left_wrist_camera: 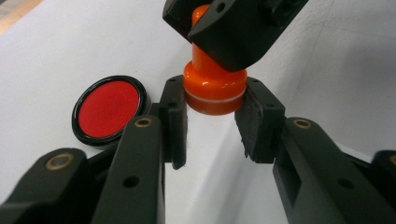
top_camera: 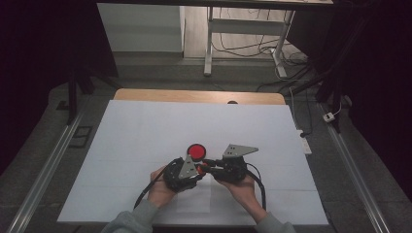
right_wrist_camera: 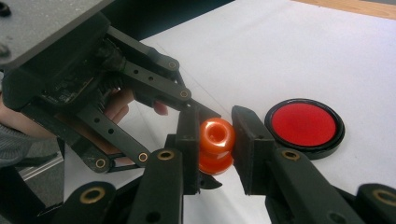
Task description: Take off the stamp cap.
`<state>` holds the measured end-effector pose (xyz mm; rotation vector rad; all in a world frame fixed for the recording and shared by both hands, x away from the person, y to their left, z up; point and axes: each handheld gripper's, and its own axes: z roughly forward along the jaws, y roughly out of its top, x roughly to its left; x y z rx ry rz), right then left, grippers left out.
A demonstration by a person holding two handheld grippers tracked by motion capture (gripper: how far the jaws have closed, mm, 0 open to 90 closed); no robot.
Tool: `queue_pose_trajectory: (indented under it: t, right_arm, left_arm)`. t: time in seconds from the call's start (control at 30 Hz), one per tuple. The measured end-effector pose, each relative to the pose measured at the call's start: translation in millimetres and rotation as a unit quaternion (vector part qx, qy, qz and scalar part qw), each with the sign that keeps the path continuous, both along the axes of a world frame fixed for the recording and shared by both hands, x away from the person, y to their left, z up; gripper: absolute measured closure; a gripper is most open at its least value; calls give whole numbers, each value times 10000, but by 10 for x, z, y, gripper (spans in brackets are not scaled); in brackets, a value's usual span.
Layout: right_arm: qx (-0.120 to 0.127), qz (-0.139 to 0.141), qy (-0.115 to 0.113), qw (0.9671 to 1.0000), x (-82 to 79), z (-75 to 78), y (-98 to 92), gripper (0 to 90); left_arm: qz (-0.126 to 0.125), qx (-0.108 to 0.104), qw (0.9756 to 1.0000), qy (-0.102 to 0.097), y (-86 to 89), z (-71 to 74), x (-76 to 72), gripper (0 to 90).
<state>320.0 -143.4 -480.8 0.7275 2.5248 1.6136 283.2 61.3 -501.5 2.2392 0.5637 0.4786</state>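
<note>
While both grippers clamp the orange stamp (left_wrist_camera: 214, 86), right gripper view shows its hollow top

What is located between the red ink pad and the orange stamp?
Only bare white table, apart from one finger of the left hand-held gripper holding the orange stamp beside the red ink pad, in the left gripper view.

Around the red pad (top_camera: 196, 151) the white sheet (top_camera: 145, 131) lies bare on its far side, its left and its right, so a hand could come in from any of those ways without meeting anything. The near side of the pad is crowded: the left gripper (top_camera: 198, 168) and the right gripper (top_camera: 208, 163) meet just beside it, both clamped on the orange stamp (left_wrist_camera: 215, 86), with cables (top_camera: 145, 191) trailing back past the wrists. Between the pad and the stamp only a narrow strip of sheet stays free
</note>
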Motion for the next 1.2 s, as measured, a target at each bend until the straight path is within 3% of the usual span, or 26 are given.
queue_pose_trajectory:
  t: [0.3, 0.47, 0.73, 0.8, 0.83, 0.87, 0.9, 0.97, 1.2]
  right_arm:
    - [4, -29, -190, 9998, -32, -13, 18, 735]
    - [16, -44, -268, 9996, -45, -13, 20, 737]
    - [77, -60, -225, 9997, -42, -31, 11, 740]
    - [248, -243, -327, 9989, -39, -1, -32, 741]
    - [248, -243, -327, 9989, -39, -1, -32, 741]
    - [326, -302, -348, 9984, -24, 35, -74, 741]
    - [321, -330, -386, 9982, -11, 70, -136, 741]
    - [342, -331, -362, 9982, -10, 68, -153, 741]
    - [370, -232, -363, 9984, -16, 59, -141, 740]
  left_arm:
    - [29, -200, 9994, 287, 12, -3, 22, 655]
    - [48, -190, 9995, 253, 5, -3, 15, 656]
    - [-22, -35, 9999, 106, 4, -9, 9, 657]
    - [-67, 390, 9991, 116, -31, -99, 3, 658]
    - [-67, 390, 9991, 116, -31, -99, 3, 658]
    - [-89, 75, 9995, 295, -2, -116, 15, 658]
    - [-59, 4, 9995, 296, 7, -105, 20, 657]
    - [-12, 4, 9999, 167, 22, -58, 22, 657]
    - [-50, -168, 9998, 50, 83, -8, 7, 656]
